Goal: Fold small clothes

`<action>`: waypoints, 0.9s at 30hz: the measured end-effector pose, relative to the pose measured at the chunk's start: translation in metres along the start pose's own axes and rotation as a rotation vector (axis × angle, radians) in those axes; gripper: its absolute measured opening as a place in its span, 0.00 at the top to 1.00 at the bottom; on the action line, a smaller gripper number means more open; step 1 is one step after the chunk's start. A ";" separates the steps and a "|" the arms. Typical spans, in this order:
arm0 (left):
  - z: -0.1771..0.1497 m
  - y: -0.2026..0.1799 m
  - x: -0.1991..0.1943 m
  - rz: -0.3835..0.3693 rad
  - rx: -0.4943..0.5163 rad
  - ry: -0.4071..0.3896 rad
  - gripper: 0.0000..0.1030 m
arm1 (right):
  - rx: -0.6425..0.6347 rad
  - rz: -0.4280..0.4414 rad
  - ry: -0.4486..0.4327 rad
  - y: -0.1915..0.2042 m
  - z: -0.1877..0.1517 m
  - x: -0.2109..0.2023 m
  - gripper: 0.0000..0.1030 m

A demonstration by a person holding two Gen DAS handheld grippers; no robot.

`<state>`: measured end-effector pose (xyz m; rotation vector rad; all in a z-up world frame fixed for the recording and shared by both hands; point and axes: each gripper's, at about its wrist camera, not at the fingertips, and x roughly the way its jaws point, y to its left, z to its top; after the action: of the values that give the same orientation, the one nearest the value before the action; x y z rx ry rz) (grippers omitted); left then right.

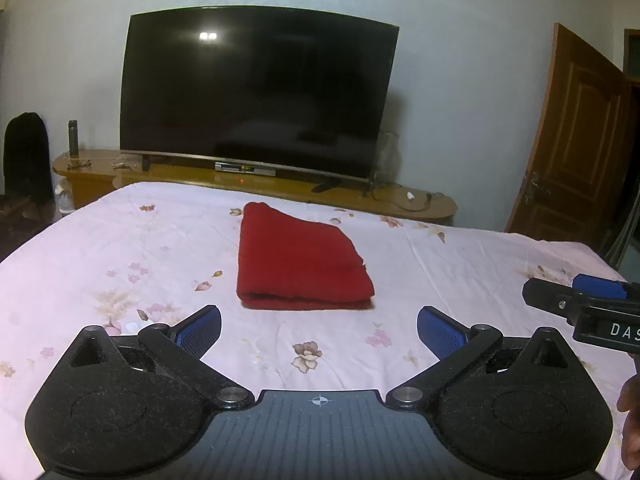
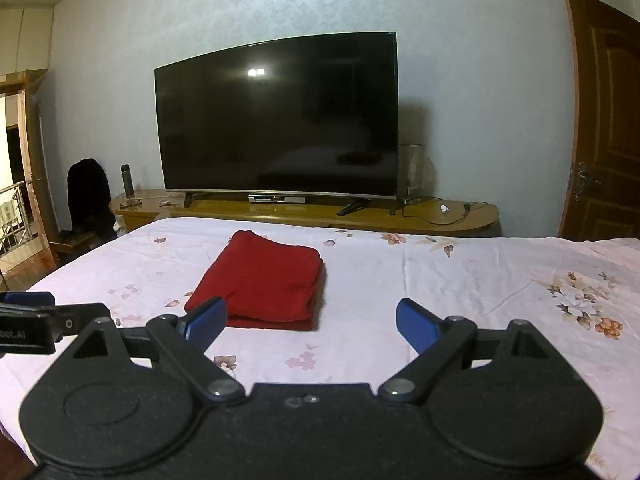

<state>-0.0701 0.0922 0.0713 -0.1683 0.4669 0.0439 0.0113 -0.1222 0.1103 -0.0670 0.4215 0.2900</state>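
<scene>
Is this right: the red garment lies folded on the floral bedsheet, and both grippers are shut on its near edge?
Not quite. The red garment does lie folded on the floral bedsheet, but both the left gripper and the right gripper are open and short of it, holding nothing, as both wrist views show.

The bed [image 1: 120,240] is covered by a pale pink sheet [image 2: 440,280] printed with scattered flowers. A red cloth [image 1: 298,264], folded into a thick rectangle, lies flat on the sheet near the middle, its folded edge toward the cameras.
</scene>
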 end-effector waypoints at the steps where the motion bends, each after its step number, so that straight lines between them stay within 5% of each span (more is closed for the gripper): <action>1: 0.000 0.000 0.000 0.001 0.001 -0.001 0.00 | 0.001 -0.002 -0.001 0.000 0.000 0.000 0.11; 27: -0.004 -0.001 0.001 -0.011 0.018 -0.028 0.00 | 0.007 0.008 0.002 -0.005 -0.001 -0.001 0.11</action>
<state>-0.0710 0.0904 0.0680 -0.1523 0.4383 0.0309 0.0116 -0.1274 0.1097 -0.0591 0.4250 0.2964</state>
